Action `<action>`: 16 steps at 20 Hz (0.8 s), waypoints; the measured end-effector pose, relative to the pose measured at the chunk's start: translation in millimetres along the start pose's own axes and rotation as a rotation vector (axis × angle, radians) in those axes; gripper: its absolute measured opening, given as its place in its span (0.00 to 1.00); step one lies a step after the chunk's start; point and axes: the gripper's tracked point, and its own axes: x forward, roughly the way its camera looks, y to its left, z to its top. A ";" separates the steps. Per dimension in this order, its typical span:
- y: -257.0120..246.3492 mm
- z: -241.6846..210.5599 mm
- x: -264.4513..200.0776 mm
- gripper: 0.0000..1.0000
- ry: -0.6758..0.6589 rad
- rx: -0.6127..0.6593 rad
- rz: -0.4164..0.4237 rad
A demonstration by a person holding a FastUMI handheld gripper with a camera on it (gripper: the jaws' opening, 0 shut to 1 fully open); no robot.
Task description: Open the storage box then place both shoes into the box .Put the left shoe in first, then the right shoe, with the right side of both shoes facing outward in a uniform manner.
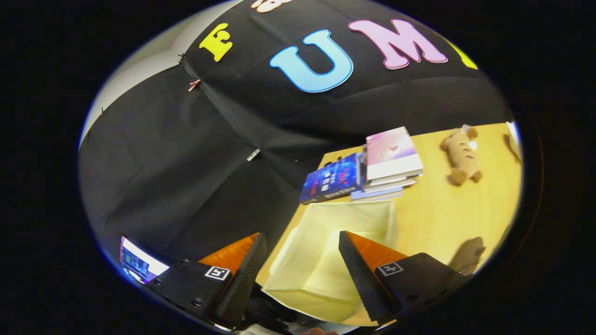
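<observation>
A pale yellow storage box [316, 274] stands on the wooden table [442, 214], between my fingers and just ahead of them. Its top looks open and I see down onto its pale inner walls. My gripper [301, 236] hangs above the box's near left part, open, with nothing held between the fingers. A dark grey-brown shoe [468, 255] lies on the table to the right of the right finger, partly cut off. Something dark [272, 312] sits low between the fingers, in front of the box; I cannot tell what it is.
Beyond the box lies a stack of books [389, 160] with a dark blue book [333, 179] leaning at its left. A brown plush toy [461, 156] lies further right. A lit screen [137, 263] shows left of the left finger. Black cloth walls the back.
</observation>
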 end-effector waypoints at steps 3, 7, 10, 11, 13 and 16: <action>-55.4 -8.0 -38.5 0.98 -0.026 -0.053 -0.134; -127.0 -30.7 -83.2 0.98 -0.031 -0.084 -0.309; -177.3 -44.3 -109.8 0.98 -0.023 -0.102 -0.426; -193.8 -50.7 -115.5 0.98 -0.015 -0.108 -0.463; -220.2 -68.8 -121.8 0.98 0.019 -0.123 -0.530; -252.8 -97.9 -133.7 0.99 0.073 -0.128 -0.580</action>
